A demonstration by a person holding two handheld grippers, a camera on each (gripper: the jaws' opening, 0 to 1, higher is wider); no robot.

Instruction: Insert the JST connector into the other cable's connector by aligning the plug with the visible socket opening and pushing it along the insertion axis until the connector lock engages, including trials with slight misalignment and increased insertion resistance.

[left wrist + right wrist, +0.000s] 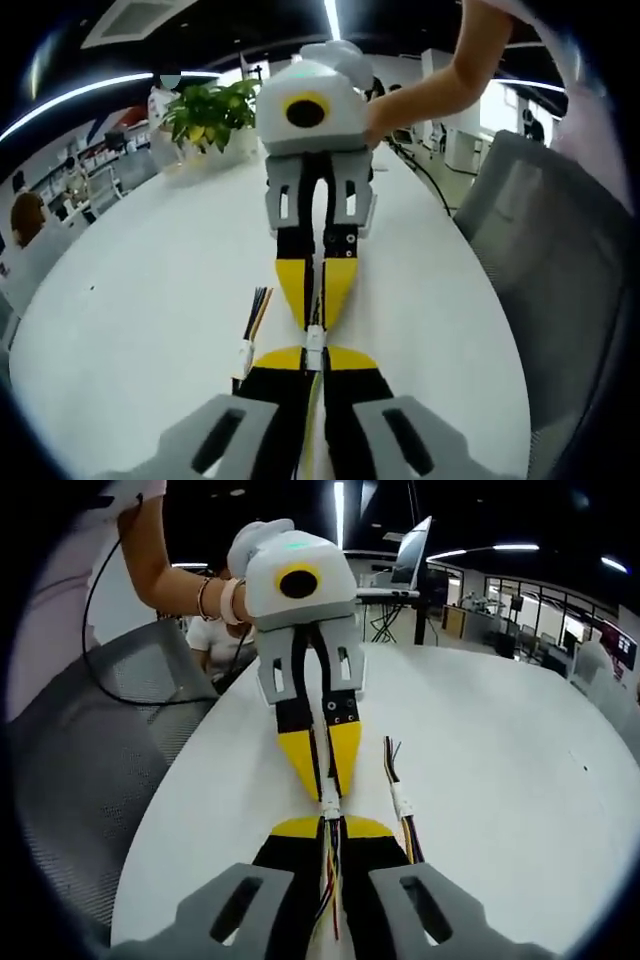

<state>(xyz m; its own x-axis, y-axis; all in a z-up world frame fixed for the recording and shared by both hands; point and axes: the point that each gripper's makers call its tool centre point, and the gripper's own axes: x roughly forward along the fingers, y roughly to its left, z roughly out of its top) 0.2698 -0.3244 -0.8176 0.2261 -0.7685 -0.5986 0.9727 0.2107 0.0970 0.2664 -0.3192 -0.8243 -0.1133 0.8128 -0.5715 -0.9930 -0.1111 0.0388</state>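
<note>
White JST connectors [314, 340] meet tip to tip above the white round surface [150, 300], one pinched in each yellow-tipped tool. Left tool [314, 365] and right tool [330, 825] are both closed on their cable ends, facing each other so plug and socket share one axis. Whether the lock has engaged is probably too small to judge. A spare wired cable [400, 800] lies just beside the connectors.

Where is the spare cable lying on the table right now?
In the left gripper view the spare cable lies on the white table, just left of the meeting jaws; in the right gripper view, just right of them.
</note>
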